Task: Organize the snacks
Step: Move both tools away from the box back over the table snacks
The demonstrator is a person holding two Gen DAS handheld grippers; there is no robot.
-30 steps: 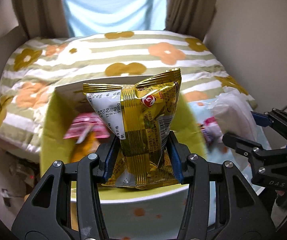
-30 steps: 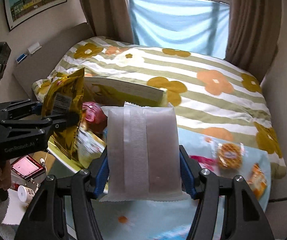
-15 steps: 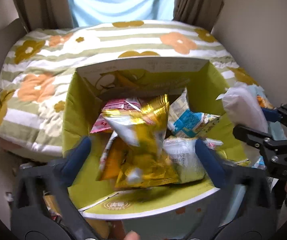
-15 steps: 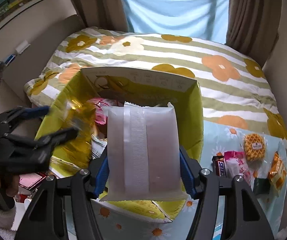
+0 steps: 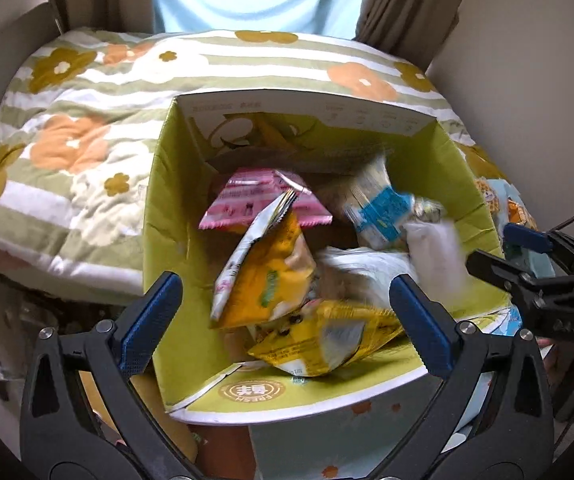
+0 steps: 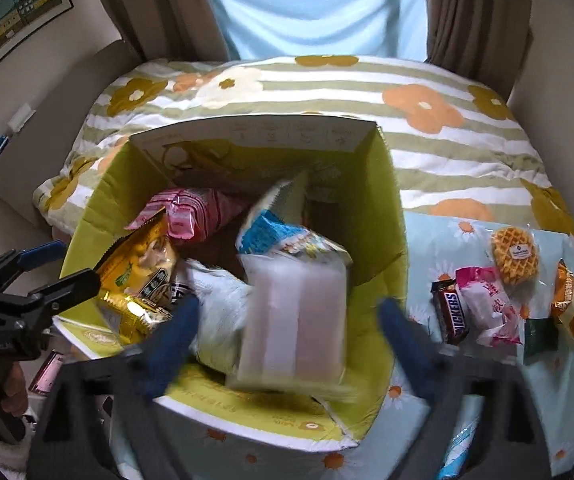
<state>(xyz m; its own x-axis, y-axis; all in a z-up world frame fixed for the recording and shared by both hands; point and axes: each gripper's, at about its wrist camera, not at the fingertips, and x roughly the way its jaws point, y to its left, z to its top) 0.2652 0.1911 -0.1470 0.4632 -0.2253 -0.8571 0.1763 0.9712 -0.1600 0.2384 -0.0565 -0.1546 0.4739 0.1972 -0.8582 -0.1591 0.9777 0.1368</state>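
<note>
The box (image 6: pixel 391 208) sits at the table's (image 6: pixel 419 240) left edge holding the dropped gold bag (image 5: pixel 327 340) and white packet (image 6: pixel 295 316), both grippers (image 5: pixel 287 312) (image 6: pixel 287 328) just opened, empty, though a careless withdrawal could snag the flap.

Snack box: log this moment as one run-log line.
left gripper: open, gold packet dropped in box | right gripper: jaws just opened, white packet falling into box | table: waffle, Snickers bar remain
</note>
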